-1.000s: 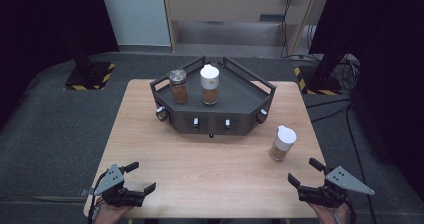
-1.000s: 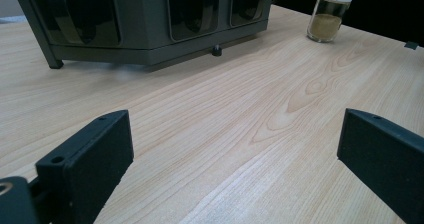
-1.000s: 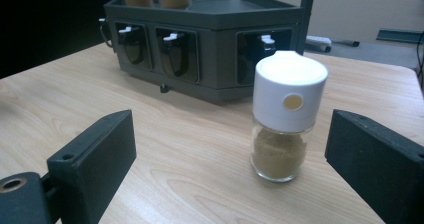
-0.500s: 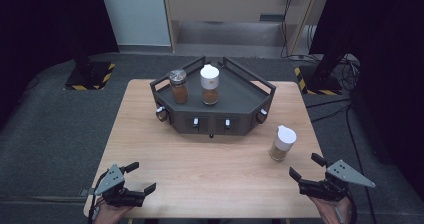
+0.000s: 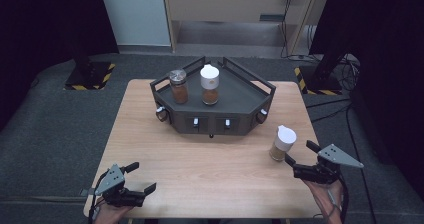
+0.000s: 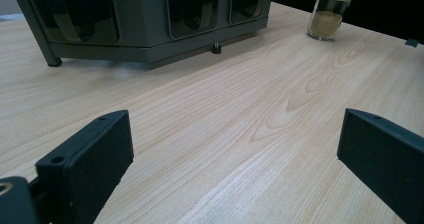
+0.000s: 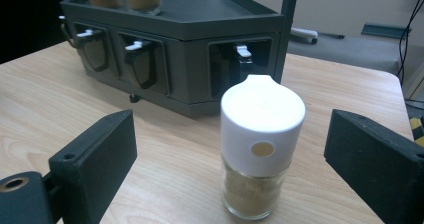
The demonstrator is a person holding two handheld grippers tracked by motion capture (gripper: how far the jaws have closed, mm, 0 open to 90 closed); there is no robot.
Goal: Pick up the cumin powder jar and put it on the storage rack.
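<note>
Now my right gripper (image 5: 299, 159), jaws wide, flanks the white-capped glass spice jar (image 7: 261, 149) untouched; my left gripper (image 5: 141, 178) likewise gapes over the pale wooden table (image 5: 210, 169).

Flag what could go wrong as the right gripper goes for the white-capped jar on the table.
The spice jar is tall and narrow, standing between the open right gripper jaws but nearer one side; that jaw may touch first and tip it. It also stands near the table edge, so a knock could send it off. The smooth cap may slip if gripped high.

grey carpet (image 5: 45, 134), wooden table (image 5: 210, 169), dark curtains (image 5: 45, 19)
</note>
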